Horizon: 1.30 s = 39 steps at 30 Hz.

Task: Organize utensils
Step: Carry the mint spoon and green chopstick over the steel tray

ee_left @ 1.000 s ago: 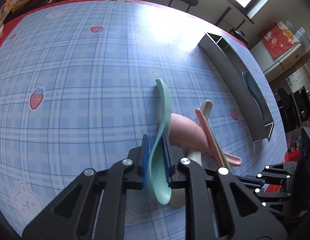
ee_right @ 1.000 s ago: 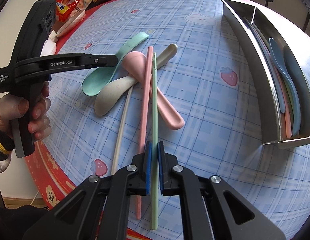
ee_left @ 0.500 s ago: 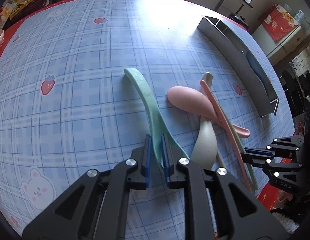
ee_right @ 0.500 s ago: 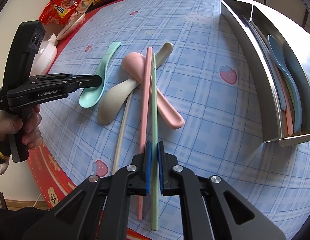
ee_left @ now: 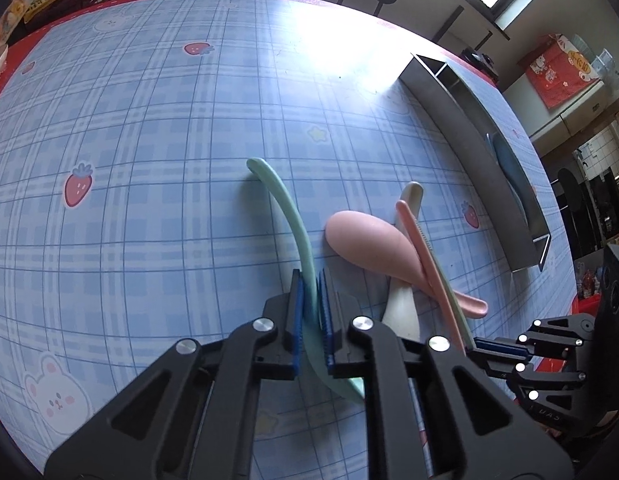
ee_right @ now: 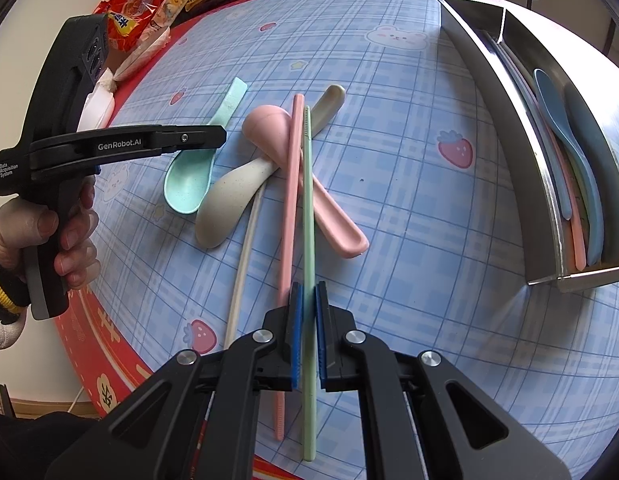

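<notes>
The mint spoon (ee_left: 293, 224) lies on the blue plaid tablecloth (ee_left: 149, 160), at the side of the utensil heap farthest from the steel tray (ee_left: 481, 160). The left gripper (ee_left: 311, 300) has its blue pads closed on the spoon's handle; this is plain in the left wrist view, while the right wrist view shows only the gripper's side over the handle, with the bowl (ee_right: 187, 188) facing up on the cloth. The left hand (ee_right: 57, 236) on the gripper's grip appears in the right wrist view alone.

The right gripper (ee_right: 307, 320) straddles the green chopstick (ee_right: 308, 240), its jaws narrowly parted around it; whether the pads press it I cannot tell. Just beside that stick, away from the tray, runs the pink chopstick (ee_right: 289, 208), both crossing over the pink spoon (ee_right: 309, 184). The beige spoon (ee_right: 237, 196) sits between the pink spoon and the mint one, and a beige chopstick (ee_right: 241, 272) lies beneath its bowl.

Only the right wrist view looks into the tray, where a blue spoon (ee_right: 557, 136), a dark spoon (ee_right: 601, 168) and a pink utensil lie lengthwise. Snack packets (ee_right: 137, 8) sit at the table's edge, well apart from the tray.
</notes>
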{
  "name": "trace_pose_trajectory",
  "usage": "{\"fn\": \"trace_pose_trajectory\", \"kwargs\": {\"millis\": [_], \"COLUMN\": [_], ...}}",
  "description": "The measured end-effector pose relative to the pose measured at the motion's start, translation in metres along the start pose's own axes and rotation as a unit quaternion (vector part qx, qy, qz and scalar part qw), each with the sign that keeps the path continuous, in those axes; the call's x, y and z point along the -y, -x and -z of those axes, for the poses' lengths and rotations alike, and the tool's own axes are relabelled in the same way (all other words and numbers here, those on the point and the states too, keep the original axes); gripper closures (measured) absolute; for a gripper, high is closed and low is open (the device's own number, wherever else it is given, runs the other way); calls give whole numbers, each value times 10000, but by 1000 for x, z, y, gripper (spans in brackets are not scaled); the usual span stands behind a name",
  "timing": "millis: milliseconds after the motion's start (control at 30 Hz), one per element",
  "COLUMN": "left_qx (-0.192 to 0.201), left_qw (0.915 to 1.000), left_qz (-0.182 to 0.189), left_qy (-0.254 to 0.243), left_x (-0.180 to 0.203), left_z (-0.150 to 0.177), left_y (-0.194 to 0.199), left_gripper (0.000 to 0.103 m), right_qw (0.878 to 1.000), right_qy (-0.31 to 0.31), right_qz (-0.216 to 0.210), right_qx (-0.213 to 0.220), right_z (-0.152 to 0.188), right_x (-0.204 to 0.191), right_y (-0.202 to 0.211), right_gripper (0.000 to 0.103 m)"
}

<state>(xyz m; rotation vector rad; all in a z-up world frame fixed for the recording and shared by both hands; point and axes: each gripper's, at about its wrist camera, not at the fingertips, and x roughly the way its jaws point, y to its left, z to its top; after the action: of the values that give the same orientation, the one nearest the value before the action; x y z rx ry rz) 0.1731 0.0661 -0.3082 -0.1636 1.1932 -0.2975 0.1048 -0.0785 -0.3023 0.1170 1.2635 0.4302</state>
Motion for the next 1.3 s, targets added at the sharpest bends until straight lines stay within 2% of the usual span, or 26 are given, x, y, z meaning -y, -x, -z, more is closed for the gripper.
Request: {"fn": "trace_pose_trajectory", "kwargs": {"millis": [200,367,633,767,1000,1300], "left_qx": [-64,-30,168,416,646,643], "left_qw": [9994,9999,9974,9965,9966,9979], "left_qz": [-162,-145,-212,-279,-223,-52], "left_qy": [-293,77,664,663,457,-33], "left_x": [9,4,-2,-1,19,69], "left_z": [13,27,73,82,76,46], "left_y": [2,8,33,59,89,85], "left_gripper": [91,91,91,91,91,91], "right_qw": [10000,10000,9988,9970,9940,9883], "right_qy": [24,-25,-387,-580,-661,-976], "right_qz": [13,-61,-278,-404,-372,-177], "right_qx": [7,8,83,308,788,1156], "right_z": [0,-1,10,18,16,15], "right_x": [0,2,13,23,36,81], "right_y": [0,1,10,29,64,94], "right_gripper": [96,96,97,97,97,97]}}
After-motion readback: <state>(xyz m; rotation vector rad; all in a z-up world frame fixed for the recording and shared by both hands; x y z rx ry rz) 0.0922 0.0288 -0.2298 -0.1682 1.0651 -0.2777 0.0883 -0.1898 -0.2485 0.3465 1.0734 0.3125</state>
